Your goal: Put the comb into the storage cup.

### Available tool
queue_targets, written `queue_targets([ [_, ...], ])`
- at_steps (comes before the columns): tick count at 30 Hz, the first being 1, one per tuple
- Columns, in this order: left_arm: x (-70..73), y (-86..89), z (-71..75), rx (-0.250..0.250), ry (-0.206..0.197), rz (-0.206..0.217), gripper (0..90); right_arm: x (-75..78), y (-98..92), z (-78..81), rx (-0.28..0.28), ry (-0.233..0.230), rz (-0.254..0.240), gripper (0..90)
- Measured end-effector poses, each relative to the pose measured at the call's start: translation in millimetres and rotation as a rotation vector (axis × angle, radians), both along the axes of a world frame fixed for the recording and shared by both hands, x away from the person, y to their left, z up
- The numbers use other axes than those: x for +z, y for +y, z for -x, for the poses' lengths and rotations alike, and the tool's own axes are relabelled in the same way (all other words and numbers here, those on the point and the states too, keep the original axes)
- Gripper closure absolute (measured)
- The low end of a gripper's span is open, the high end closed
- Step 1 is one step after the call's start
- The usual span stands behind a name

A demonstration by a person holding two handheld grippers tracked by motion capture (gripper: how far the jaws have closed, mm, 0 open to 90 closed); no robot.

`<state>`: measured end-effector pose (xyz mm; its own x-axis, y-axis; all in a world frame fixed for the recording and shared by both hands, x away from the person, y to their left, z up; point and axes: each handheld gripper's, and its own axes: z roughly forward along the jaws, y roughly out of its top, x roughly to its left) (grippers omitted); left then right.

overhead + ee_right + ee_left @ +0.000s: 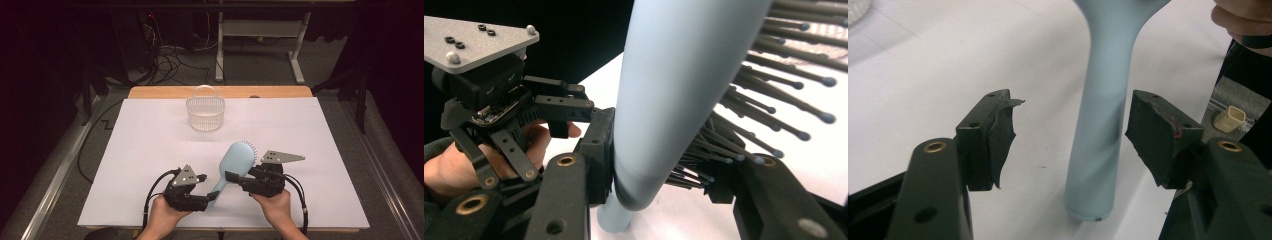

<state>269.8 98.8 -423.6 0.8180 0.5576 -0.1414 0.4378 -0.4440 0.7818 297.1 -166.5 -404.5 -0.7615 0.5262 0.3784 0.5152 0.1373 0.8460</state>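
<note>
- The worktop [150,150] is covered in white, and the hairbrush serves as the landmark here; it lies near the front edge of the worktop, between the 2 hands.
- The white basket [205,114] stands well beyond the hairbrush, toward the far edge.
- The hairbrush [235,162], pale blue, is tipped on edge: its head is up and away from the person, its handle slants down toward the left gripper and its bristles face the right gripper.
- The right gripper [243,179] is clamped on the hairbrush at the lower part of the head: in the right gripper view 1 of its fingers [596,155] presses the smooth back, the other sits among the bristles.
- The left gripper [209,189] stands open around the hairbrush handle: in the left gripper view its fingers [990,135] flank the handle [1100,135], with a gap on each side.
</note>
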Motion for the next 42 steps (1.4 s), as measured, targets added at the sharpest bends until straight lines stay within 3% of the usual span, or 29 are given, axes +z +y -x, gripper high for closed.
queue_targets([
  [6,1.0,10.8,-1.8,0.024,-0.005,0.013,34.2,4.8,-4.5,-1.7,-0.001,-0.002,0.020,57.0],
  [13,-1.5,24.0,-1.5,0.107,-0.043,0.016,32.4,7.7,-10.7,-4.7,-0.002,0.008,0.038,56.9],
  [26,-4.9,52.8,-0.9,0.187,-0.081,0.027,30.8,11.4,-20.3,-9.3,-0.019,0.025,0.046,56.8],
  [42,-11.9,96.9,-2.4,0.292,-0.100,0.080,29.9,16.8,-26.7,-10.8,-0.033,0.038,0.051,56.6],
])
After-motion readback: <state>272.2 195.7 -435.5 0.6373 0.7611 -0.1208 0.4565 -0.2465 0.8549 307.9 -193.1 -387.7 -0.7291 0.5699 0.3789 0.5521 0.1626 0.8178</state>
